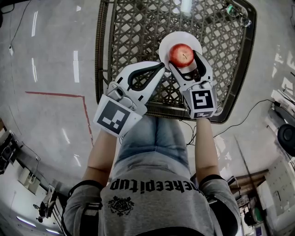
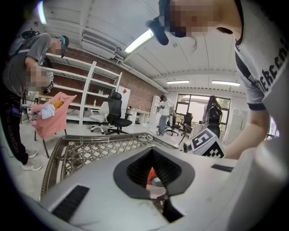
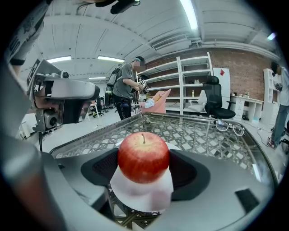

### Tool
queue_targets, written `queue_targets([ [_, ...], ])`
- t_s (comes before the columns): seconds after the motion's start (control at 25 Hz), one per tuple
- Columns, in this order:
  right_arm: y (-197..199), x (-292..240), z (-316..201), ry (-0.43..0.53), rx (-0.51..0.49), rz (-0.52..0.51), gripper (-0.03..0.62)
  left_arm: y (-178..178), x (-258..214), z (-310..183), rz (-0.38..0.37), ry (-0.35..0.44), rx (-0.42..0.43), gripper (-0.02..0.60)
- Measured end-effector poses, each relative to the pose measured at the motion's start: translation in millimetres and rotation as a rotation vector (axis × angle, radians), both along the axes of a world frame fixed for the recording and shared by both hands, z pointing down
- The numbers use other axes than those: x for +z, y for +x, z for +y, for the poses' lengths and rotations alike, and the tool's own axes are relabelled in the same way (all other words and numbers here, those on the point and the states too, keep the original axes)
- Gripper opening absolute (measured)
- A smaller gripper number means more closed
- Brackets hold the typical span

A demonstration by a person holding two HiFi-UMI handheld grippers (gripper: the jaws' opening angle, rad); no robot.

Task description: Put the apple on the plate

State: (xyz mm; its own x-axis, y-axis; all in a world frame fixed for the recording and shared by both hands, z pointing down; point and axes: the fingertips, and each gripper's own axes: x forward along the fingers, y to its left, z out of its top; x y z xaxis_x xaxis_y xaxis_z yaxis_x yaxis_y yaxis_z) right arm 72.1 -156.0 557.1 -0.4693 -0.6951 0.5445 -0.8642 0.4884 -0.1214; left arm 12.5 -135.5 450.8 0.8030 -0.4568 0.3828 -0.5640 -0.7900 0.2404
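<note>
A red apple [image 1: 181, 54] sits between the jaws of my right gripper [image 1: 184, 59], which is shut on it. It hangs directly over a small white plate [image 1: 168, 41] on the lattice table; I cannot tell whether it touches the plate. The right gripper view shows the apple [image 3: 143, 157] upright, stem up, with the plate [image 3: 142, 195] under it. My left gripper [image 1: 161, 68] is just left of the plate, shut with nothing in it. Through its jaws, a sliver of the apple [image 2: 151, 175] shows in the left gripper view.
The glass-topped lattice table [image 1: 133, 27] has a raised dark rim. A pair of glasses [image 1: 238, 14] lies at its far right corner, and a white object [image 1: 186, 5] at the far edge. A cable [image 1: 249, 113] runs across the floor on the right.
</note>
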Motion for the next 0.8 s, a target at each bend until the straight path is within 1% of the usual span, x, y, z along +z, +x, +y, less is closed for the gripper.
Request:
queue_targets([
  [0.36, 2, -6, 0, 0.005, 0.020, -0.011, 0.380, 2, -4, 4, -0.007, 0.007, 0.005, 0.021],
  [0.8, 2, -17, 0, 0.016, 0.011, -0.026, 0.382, 11, -11, 7, 0.004, 0.003, 0.016, 0.021],
])
